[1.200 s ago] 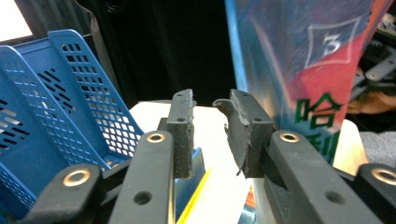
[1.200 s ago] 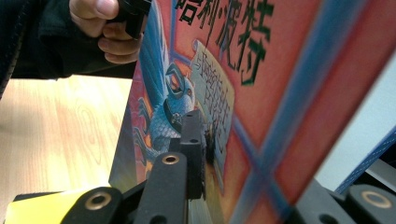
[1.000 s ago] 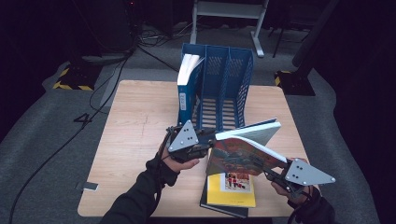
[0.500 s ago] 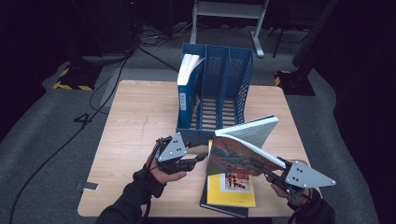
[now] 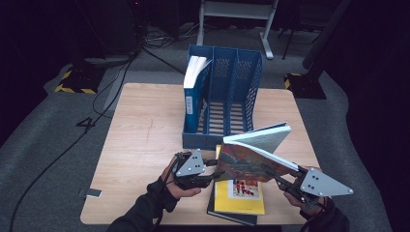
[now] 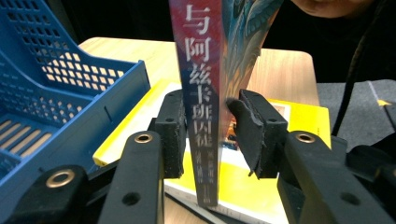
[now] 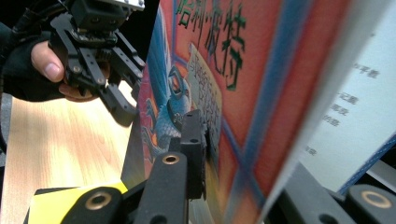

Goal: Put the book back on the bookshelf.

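Left gripper (image 6: 205,126), nearest me, straddles the lower spine of the thick paperback with the red and blue illustrated cover (image 5: 246,162); its jaws have just been closing with the spine between them, and I cannot tell whether both pads press yet

Right gripper (image 5: 271,171) is clamped on the same paperback at its opposite edge, one black finger (image 7: 194,140) flat on the cover, holding the volume raised and tilted above the table's near side

Judged from here, the paperback is heavy for its size and stiff along the glued spine, while the glossy cover looks slippery and the page block fans loose at the far edge. Best hold, to my eye, is low on the spine, where the binding will not flex; a pinch on the cover alone could let the pages sag or the jacket crease

Directly under it lies a flat yellow-covered book (image 5: 239,198) on a dark one, near the front edge of the pale wooden table (image 5: 140,145)

Beyond stands the blue perforated plastic file rack (image 5: 222,140), its middle and right slots free, its left slot holding an upright blue-spined book with white pages (image 5: 193,92)
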A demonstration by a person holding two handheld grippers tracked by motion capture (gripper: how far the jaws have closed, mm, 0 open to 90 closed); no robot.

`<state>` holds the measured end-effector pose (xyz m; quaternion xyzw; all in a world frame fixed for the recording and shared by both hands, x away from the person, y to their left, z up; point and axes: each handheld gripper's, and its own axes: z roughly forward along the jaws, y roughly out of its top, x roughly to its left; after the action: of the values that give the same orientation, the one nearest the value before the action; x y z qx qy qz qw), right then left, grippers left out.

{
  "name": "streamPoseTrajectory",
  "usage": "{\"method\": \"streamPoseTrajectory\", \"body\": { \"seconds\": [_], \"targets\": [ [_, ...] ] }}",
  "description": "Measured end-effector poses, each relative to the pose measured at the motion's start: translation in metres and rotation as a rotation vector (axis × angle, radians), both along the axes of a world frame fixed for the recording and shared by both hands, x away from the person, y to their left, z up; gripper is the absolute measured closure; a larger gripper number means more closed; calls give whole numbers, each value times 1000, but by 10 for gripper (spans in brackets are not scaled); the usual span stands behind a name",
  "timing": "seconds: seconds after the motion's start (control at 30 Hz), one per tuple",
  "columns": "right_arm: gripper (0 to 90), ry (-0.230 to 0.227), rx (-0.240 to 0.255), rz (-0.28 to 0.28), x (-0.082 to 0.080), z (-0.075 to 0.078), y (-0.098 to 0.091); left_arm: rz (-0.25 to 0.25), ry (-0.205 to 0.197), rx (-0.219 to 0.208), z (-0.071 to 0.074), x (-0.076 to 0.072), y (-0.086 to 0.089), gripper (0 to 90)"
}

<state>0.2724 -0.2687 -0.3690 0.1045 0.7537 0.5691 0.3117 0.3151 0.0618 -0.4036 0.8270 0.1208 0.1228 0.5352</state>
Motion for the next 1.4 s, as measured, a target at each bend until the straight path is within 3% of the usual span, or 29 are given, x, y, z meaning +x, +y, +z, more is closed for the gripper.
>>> {"method": "streamPoseTrajectory", "body": {
  "seconds": [0.13,0.27,0.53,0.8,1.1,1.4],
  "targets": [
    [757,0,5,-4,-3,0,-3,-16,34,-62,2,9,-7,668],
    [742,-8,4,-17,-4,0,-7,-26,8,-59,7,11,-17,664],
    [748,12,17,-27,-5,-2,-14,-33,12,-49,17,15,-27,646],
    [728,6,9,-35,-5,-1,-14,-72,-1,-83,26,18,-34,644],
    [654,13,16,-99,-4,-4,-22,-81,-27,-129,38,16,-39,649],
    [483,85,8,-135,6,-13,-31,-98,-33,-137,41,15,-41,724]
  ]
}}
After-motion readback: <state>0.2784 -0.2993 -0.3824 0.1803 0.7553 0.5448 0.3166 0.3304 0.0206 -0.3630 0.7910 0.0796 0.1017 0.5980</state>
